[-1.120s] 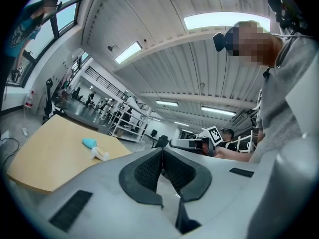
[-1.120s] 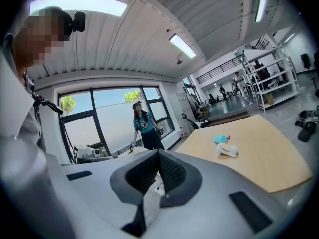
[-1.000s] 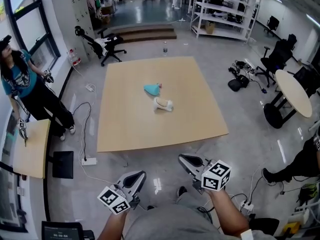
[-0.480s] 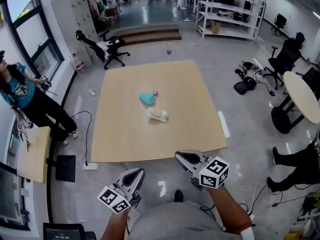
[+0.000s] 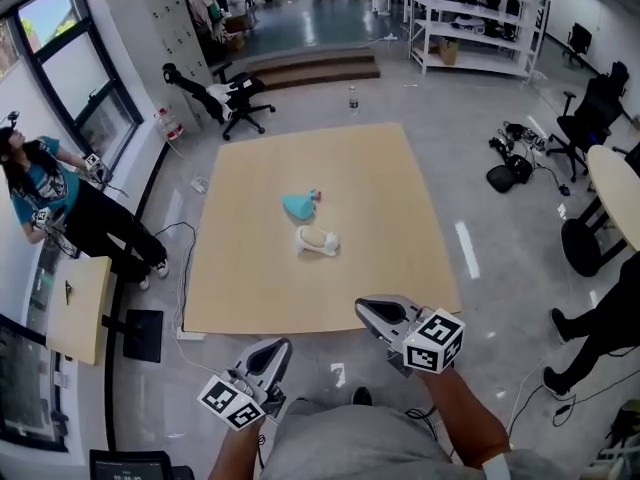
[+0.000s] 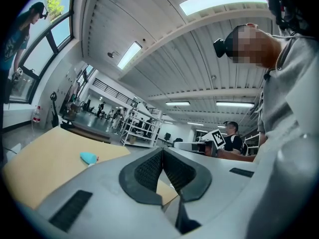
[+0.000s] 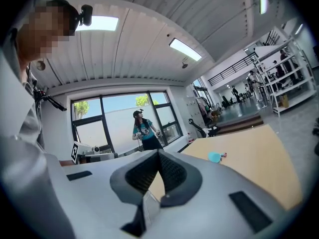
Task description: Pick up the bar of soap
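right gripper [image 5: 365, 310]: clenched, empty; nearer, i judged
left gripper [image 5: 277, 349]: clenched, empty
bar of soap [image 5: 317, 240]: lay up-frame, long axis crosswise

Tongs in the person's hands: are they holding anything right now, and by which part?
Nothing. The left tongs and right tongs are both shut and empty, short of the table.

No legible text, lower-left screen [image 5: 127, 464] possibly shows digits, too small
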### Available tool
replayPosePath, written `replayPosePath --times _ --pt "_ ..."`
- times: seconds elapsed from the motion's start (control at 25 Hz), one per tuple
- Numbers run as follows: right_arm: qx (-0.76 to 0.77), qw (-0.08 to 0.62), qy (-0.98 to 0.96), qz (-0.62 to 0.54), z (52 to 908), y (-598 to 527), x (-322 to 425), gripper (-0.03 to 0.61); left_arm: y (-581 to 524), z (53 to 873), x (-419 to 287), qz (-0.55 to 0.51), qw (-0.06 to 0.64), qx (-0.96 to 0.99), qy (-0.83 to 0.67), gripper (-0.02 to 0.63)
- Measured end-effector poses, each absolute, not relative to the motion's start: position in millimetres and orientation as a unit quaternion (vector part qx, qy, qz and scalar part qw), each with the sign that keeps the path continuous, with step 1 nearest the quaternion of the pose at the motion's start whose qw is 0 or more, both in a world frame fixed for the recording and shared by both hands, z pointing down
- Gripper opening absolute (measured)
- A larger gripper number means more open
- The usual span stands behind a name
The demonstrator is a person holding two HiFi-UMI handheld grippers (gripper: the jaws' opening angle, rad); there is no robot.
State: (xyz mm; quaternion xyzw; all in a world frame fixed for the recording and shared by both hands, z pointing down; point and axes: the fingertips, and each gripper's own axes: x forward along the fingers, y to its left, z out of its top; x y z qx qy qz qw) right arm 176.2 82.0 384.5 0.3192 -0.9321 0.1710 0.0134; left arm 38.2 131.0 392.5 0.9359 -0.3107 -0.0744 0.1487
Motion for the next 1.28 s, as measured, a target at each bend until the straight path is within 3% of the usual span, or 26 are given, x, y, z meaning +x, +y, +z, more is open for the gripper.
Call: replayPosePath --times 0.56,1.28 --pt "0.333 0.022 -0.927 0.169 396.0 -2.5 151.5 0.005 33.2 408.2 23.6 -0.074 0.162 0.94 -0.291 0.006" --pt "0.396 0.047 -0.904 0.152 402.4 -137.0 66.9 0.006 -128.2 411.8 -60.0 -0.056 0.125 0.967 -0.214 0.006"
